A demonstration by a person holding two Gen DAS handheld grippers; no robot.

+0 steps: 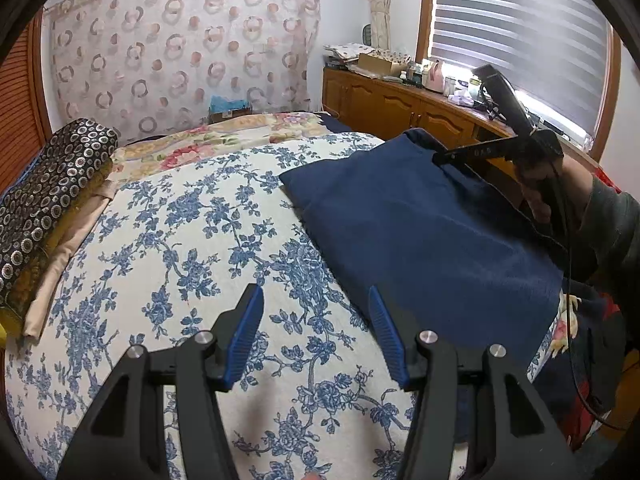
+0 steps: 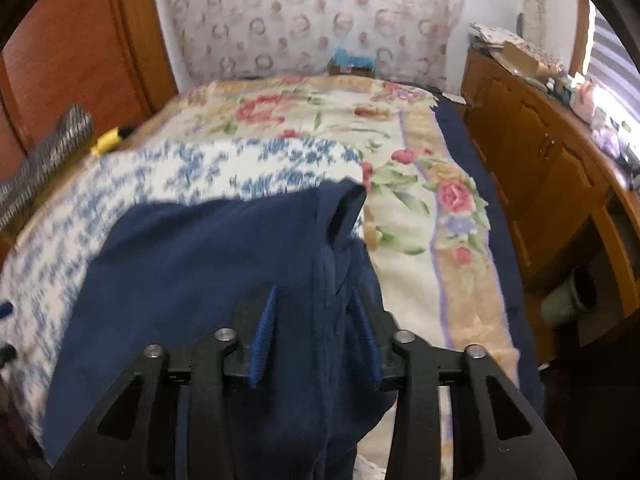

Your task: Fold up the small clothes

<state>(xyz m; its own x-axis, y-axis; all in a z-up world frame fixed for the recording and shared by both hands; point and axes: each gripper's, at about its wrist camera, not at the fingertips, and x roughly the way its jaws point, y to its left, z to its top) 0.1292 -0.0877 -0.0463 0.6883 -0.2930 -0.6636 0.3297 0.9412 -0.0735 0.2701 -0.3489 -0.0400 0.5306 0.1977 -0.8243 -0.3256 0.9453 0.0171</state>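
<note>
Right hand-held gripper (image 2: 314, 332) stands half spread around a ridge of the navy garment (image 2: 208, 280), not pinching. Left hand-held gripper (image 1: 316, 336) hovers spread and empty over the bed (image 1: 168, 248). I think a fold is just laid; the next move needs a fresh edge.

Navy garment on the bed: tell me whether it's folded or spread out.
Folded. The navy garment lies doubled, with a layered edge along one side.

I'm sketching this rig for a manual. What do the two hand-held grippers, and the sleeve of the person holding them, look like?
Each hand-held gripper, left and right, has black angular finger arms with triangular cut-outs, silver round pivot pins and ribbed blue pads. A thin black cable hangs from the right one. The person's sleeve is dark grey-green.
</note>
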